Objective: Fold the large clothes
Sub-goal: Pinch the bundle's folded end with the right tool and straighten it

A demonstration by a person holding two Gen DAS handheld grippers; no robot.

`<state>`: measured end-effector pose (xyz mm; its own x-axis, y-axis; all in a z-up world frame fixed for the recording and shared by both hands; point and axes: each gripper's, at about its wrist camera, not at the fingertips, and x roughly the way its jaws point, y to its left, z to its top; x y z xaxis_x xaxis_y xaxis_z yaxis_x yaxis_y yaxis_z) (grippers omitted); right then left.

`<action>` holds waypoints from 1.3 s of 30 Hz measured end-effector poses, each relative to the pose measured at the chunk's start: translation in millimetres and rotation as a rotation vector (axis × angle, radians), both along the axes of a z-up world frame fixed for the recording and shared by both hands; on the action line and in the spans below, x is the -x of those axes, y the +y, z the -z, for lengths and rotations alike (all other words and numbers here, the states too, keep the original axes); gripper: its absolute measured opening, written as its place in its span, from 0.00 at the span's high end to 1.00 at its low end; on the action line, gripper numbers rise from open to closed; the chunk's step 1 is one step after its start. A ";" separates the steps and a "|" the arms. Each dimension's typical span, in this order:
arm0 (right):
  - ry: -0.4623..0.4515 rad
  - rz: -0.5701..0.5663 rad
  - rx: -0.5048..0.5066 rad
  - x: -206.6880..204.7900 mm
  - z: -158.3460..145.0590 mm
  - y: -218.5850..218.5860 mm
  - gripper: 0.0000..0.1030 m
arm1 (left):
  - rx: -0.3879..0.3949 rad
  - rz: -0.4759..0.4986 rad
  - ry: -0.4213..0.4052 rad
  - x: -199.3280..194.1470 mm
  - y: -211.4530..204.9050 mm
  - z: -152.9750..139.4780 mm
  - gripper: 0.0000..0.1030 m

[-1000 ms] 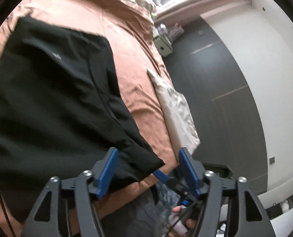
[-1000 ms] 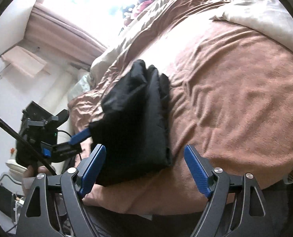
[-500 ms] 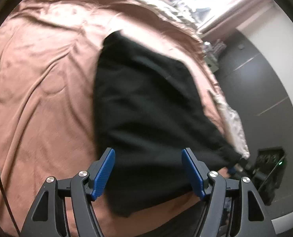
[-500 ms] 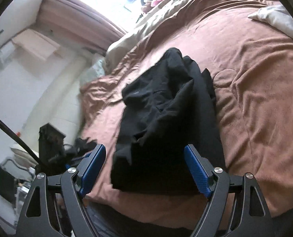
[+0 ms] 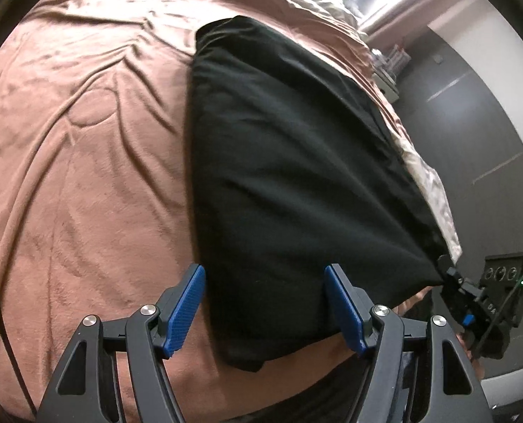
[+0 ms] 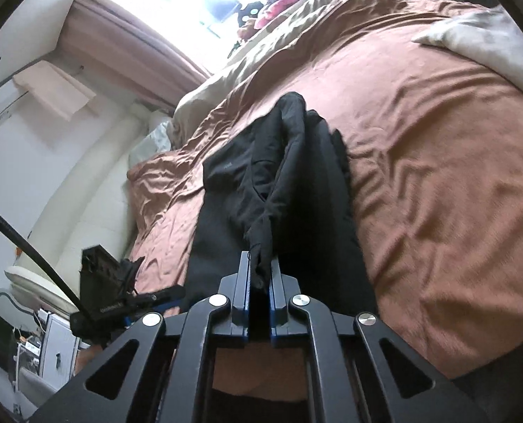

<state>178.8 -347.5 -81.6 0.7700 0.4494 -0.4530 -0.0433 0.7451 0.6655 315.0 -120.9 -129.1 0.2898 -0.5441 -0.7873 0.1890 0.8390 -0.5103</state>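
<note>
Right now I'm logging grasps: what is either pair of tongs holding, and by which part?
The right tongs pinch the black garment at a bunched near corner. The left tongs are open, holding nothing.

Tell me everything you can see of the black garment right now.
The black garment is plain, matte, soft-looking cloth, partly folded into a long, layered shape on the brown bedspread, near the bed's edge. In the right wrist view its upper layers bunch into ridges, and a small pale mark shows on one panel. The right claw is shut on a near corner, lifting it into a taut peak. The left claw is open, its blue pads straddling the near end without pinching it.
</note>
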 end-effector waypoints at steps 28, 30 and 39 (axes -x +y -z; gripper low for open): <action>0.067 -0.030 0.012 0.4 -25.5 -41.2 0.31 | 0.030 -0.044 0.002 -61.5 5.7 9.9 0.31; 0.049 -0.041 0.021 -12.7 -36.1 -43.2 0.31 | 0.036 -0.051 -0.001 -71.1 7.3 9.5 0.31; 0.048 -0.088 0.054 -85.7 -56.5 -33.5 0.32 | 0.060 -0.064 -0.006 -113.2 9.9 8.1 0.31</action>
